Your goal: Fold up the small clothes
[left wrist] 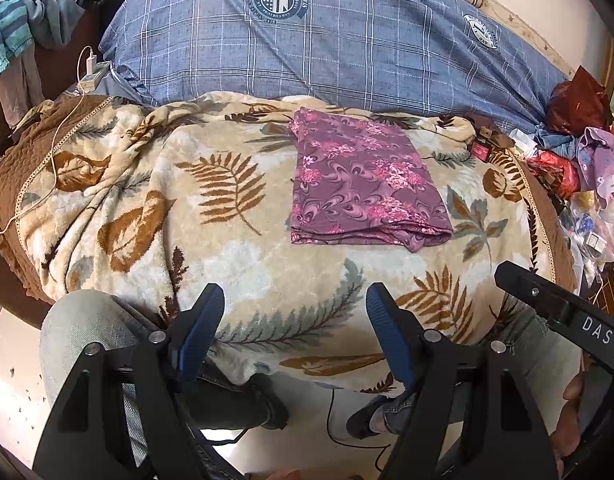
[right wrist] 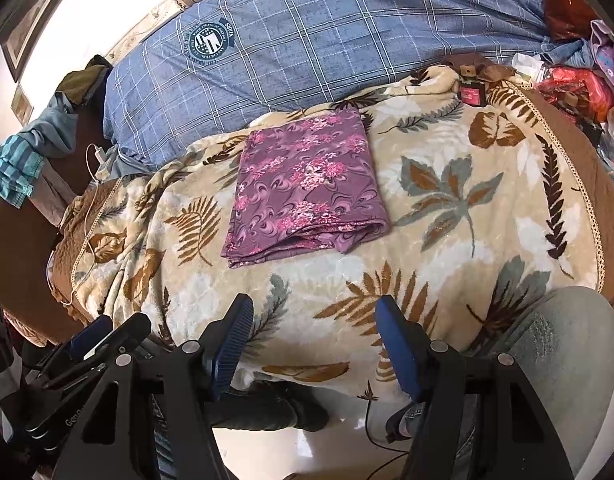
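Both tools, left [left wrist: 295,330] and right [right wrist: 314,338], apart and empty, level before folded purple cloth [left wrist: 363,180].

cloth [left wrist: 363,184] — purple, pink floral | blanket [left wrist: 147,200] — beige, brown-grey leaves | duvet [left wrist: 347,40] — blue plaid

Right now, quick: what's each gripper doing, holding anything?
Left gripper: open, holding nothing, back from the folded purple floral cloth.
Right gripper: open, holding nothing, also clear of the cloth, over the leaf-print blanket.
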### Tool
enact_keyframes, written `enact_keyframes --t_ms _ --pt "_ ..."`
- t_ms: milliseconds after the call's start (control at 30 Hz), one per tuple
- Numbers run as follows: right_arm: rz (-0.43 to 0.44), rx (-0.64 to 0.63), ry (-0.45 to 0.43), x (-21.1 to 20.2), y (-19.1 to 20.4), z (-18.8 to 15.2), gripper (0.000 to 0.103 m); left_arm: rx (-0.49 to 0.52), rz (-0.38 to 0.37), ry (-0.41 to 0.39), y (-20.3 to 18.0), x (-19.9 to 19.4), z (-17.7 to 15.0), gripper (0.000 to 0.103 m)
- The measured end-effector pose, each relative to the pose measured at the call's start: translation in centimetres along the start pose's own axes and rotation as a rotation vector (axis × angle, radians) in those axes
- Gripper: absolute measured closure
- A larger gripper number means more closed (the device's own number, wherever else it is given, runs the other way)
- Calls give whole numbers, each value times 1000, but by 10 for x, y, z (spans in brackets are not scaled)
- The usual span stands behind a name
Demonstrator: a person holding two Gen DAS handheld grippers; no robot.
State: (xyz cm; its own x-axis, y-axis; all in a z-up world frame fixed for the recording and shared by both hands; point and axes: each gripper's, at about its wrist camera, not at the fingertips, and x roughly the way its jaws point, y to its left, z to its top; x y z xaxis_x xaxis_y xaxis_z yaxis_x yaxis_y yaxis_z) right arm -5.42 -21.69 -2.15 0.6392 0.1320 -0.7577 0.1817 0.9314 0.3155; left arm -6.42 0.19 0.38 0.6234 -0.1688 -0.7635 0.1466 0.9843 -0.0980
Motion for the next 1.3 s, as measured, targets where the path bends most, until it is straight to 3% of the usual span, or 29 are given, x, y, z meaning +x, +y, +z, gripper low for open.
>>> enact_keyframes --t_ms 1300 --pt "-30 2 -25 -7 6 -5 38 33 -16 12 5 7 0 30"
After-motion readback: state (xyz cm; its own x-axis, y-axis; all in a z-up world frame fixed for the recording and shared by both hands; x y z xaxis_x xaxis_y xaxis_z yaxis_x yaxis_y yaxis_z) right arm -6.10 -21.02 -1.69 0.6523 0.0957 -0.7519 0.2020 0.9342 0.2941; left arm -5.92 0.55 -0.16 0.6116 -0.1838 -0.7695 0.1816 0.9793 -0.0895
